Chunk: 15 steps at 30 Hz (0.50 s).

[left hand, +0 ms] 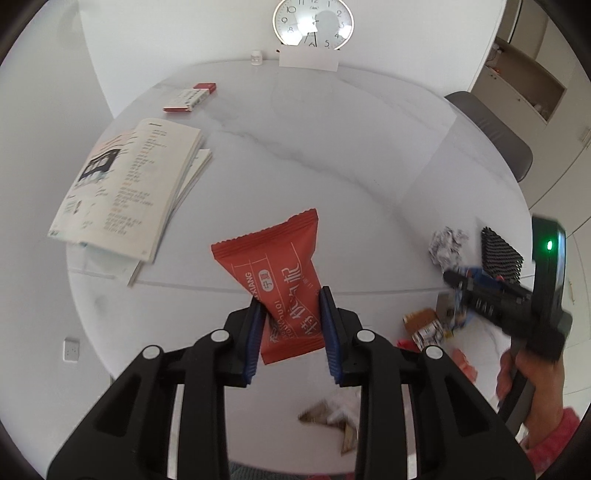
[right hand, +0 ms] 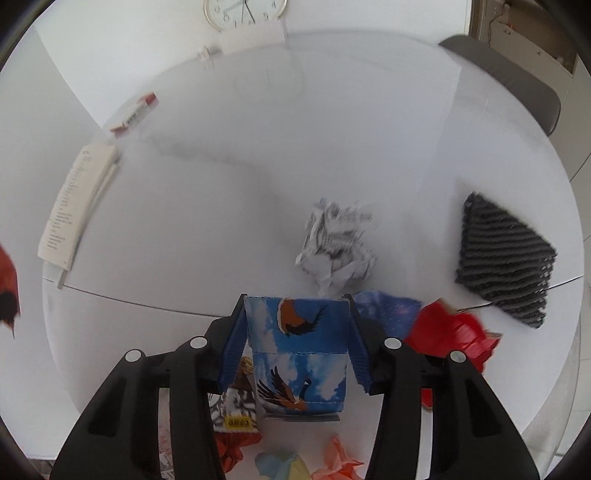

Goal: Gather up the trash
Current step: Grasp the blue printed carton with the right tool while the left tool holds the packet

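In the left wrist view my left gripper (left hand: 290, 306) is shut on a red snack wrapper (left hand: 273, 262), held up above the white marble table (left hand: 332, 147). The same wrapper shows at the left edge of the right wrist view (right hand: 7, 284). My right gripper (right hand: 295, 314) is low over the table's near right part. Its blue pads press both sides of a blue packet with bird pictures (right hand: 299, 350). That gripper (left hand: 476, 291), held by a hand (left hand: 532, 373), appears at the right of the left view. A crumpled paper ball (right hand: 336, 247) lies just beyond the packet.
More scraps lie near the right gripper: a red crumpled wrapper (right hand: 450, 336), a brown-and-white wrapper (right hand: 236, 402), a pink one (right hand: 340, 461). A dark knitted mat (right hand: 506, 262) lies at the right. An open book (left hand: 125, 192), a red-and-white box (left hand: 190, 98), a clock (left hand: 313, 24) and a chair (left hand: 491, 129) surround.
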Tool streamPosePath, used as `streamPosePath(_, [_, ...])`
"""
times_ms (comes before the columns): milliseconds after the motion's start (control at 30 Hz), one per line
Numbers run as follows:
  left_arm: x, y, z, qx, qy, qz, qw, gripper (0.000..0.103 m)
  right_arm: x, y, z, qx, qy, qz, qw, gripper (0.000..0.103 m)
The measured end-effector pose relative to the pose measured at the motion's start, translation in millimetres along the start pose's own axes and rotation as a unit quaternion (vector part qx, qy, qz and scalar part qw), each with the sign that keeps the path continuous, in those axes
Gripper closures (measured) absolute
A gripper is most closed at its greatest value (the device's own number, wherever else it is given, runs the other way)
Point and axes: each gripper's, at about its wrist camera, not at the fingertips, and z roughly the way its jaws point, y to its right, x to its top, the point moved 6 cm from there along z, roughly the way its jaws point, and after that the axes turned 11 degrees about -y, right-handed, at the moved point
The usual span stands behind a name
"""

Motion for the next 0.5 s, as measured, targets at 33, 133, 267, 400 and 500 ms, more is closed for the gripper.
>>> streamPosePath(33, [-9, 1, -8, 0.004, 0.005, 0.000, 1.0000, 0.074, 0, 2, -10, 0.001, 0.013, -0.003, 1.000, 0.054])
streamPosePath(133, [-38, 6, -33, 0.009, 0.020, -0.003, 0.9998, 0.074, -4, 10, -40, -0.003, 0.046, -0.013, 0.999, 0.054])
streamPosePath(267, [-75, 15, -59, 0.011, 0.038, -0.006, 0.9992, 0.074, -15, 19, -87, -0.004, 0.087, -0.028, 0.996, 0.054])
streamPosePath(400, [-108, 27, -79, 0.012, 0.044, -0.007, 0.9989, 0.074, -27, 19, -128, 0.002, 0.116, -0.043, 0.992, 0.054])
streamPosePath(500, [-130, 36, -89, 0.011, 0.046, 0.000, 0.9989, 0.074, -42, 19, -152, 0.008, 0.127, -0.056, 0.990, 0.054])
